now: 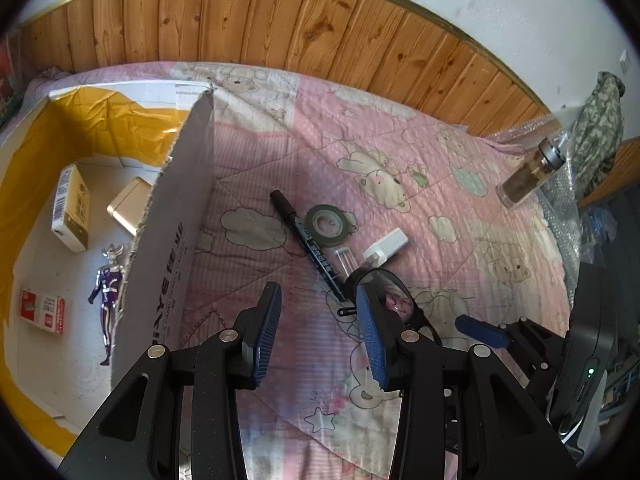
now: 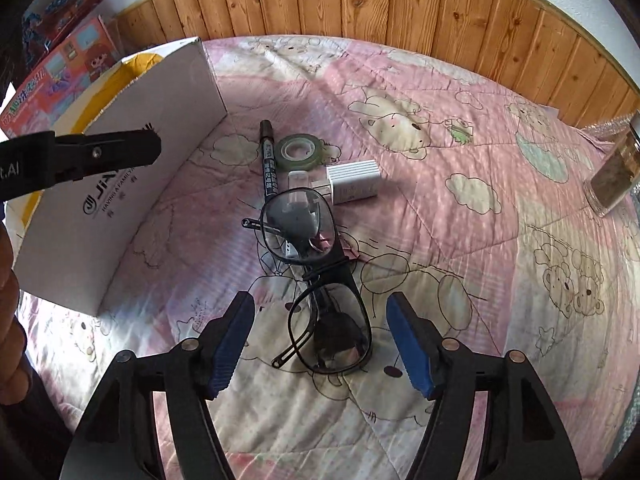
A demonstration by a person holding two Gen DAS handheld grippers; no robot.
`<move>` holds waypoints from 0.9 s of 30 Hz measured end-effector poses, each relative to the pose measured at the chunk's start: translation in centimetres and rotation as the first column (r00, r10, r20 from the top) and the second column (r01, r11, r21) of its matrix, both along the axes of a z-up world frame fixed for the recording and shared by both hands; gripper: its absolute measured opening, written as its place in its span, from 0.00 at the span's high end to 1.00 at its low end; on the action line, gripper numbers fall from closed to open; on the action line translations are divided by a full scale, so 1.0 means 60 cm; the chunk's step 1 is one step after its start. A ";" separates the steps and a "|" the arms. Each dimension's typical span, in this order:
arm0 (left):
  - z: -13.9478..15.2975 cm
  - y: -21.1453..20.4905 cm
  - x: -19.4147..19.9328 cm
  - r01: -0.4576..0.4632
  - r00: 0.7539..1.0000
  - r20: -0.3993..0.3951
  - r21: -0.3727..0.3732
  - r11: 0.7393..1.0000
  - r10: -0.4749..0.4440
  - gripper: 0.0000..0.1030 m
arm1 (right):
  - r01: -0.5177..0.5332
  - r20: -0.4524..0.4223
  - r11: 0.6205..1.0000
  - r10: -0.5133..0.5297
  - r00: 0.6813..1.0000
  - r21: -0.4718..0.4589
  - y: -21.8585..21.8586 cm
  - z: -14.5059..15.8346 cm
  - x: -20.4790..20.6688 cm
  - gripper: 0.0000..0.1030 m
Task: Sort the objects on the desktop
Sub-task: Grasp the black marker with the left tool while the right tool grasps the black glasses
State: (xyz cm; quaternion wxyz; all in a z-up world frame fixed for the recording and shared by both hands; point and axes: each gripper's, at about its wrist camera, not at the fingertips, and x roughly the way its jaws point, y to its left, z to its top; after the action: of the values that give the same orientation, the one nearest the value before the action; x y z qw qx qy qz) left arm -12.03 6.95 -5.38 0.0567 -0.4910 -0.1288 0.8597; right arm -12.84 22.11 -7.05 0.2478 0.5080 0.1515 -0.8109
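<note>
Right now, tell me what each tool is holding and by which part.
Nothing is held. The right tool stands open over the glasses on the quilt, its pads clear of the frame. The left tool is open too, with only quilt between its fingers.

The quilt (image 2: 460, 240) lies bare right of the glasses (image 2: 320, 280). Left, the box wall (image 2: 120, 184) blocks passage. Beyond the glasses, marker (image 2: 269, 164), tape roll (image 2: 300, 151) and charger (image 2: 354, 184) crowd close together.
</note>
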 end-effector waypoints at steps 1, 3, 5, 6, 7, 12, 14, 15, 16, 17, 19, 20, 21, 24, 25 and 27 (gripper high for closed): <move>-0.007 0.003 -0.006 0.006 1.000 0.010 0.002 1.000 -0.006 0.60 | -0.006 0.002 1.000 0.006 1.000 0.014 -0.004 -0.008 -0.005 0.32; -0.019 0.007 -0.018 0.007 1.000 0.028 -0.005 1.000 -0.007 0.60 | -0.016 0.010 0.999 0.016 1.000 0.033 -0.009 -0.026 -0.014 0.32; -0.030 0.006 -0.029 -0.005 0.999 0.044 -0.003 1.000 0.006 0.60 | -0.024 0.010 0.998 0.023 1.000 0.056 -0.011 -0.043 -0.020 0.32; -0.036 0.003 -0.036 -0.022 0.998 0.056 0.003 1.000 0.021 0.59 | -0.030 0.010 0.998 0.029 1.000 0.062 -0.012 -0.050 -0.023 0.32; -0.044 0.000 -0.045 -0.042 0.997 0.071 0.020 0.999 0.041 0.59 | -0.036 0.007 0.997 0.035 0.999 0.064 -0.011 -0.056 -0.025 0.32; -0.092 0.002 -0.086 -0.100 0.985 0.148 0.072 0.992 0.089 0.58 | -0.054 0.072 0.998 0.051 0.996 0.040 0.005 -0.076 -0.037 0.47; -0.111 0.004 -0.099 -0.123 0.979 0.173 0.070 0.990 0.110 0.58 | -0.033 0.090 0.999 0.029 0.996 0.038 0.019 -0.070 -0.041 0.47; -0.120 0.004 -0.105 -0.139 0.975 0.182 0.070 0.988 0.124 0.58 | -0.015 0.105 0.999 0.012 0.994 0.030 0.028 -0.067 -0.044 0.48; -0.129 0.005 -0.110 -0.148 0.973 0.191 0.075 0.986 0.131 0.58 | 0.003 0.120 1.000 -0.006 0.993 0.021 0.038 -0.065 -0.047 0.48; -0.137 0.006 -0.115 -0.154 0.971 0.199 0.077 0.985 0.136 0.58 | 0.020 0.130 1.000 -0.022 0.991 0.014 0.047 -0.062 -0.048 0.48; -0.142 0.010 -0.121 -0.162 0.973 0.179 0.066 0.985 0.148 0.58 | 0.050 0.140 0.999 -0.050 0.989 0.005 0.065 -0.056 -0.050 0.48; -0.141 0.016 -0.125 -0.156 0.975 0.164 0.047 0.987 0.147 0.57 | 0.062 0.146 0.998 -0.061 0.987 -0.002 0.073 -0.053 -0.050 0.48; -0.140 0.020 -0.129 -0.152 0.977 0.157 0.022 0.988 0.147 0.57 | 0.072 0.150 0.997 -0.071 0.986 -0.004 0.080 -0.051 -0.050 0.48; -0.140 0.027 -0.126 -0.156 0.981 0.115 -0.017 0.988 0.157 0.60 | 0.089 0.165 0.996 -0.087 0.982 -0.005 0.095 -0.053 -0.051 0.48; -0.139 0.033 -0.125 -0.139 0.985 0.098 -0.045 0.989 0.143 0.65 | 0.095 0.174 0.995 -0.092 0.981 -0.009 0.099 -0.055 -0.053 0.48; -0.140 0.040 -0.126 -0.094 0.992 0.081 -0.052 0.994 0.098 0.79 | 0.098 0.188 0.995 -0.093 0.978 -0.016 0.102 -0.061 -0.056 0.47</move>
State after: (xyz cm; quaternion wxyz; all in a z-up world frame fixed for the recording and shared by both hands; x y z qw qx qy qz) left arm -19.57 9.35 -13.79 -0.0020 -0.5210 -0.1336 0.8430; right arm -16.22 28.21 -10.71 0.2278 0.5856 0.0929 -0.7723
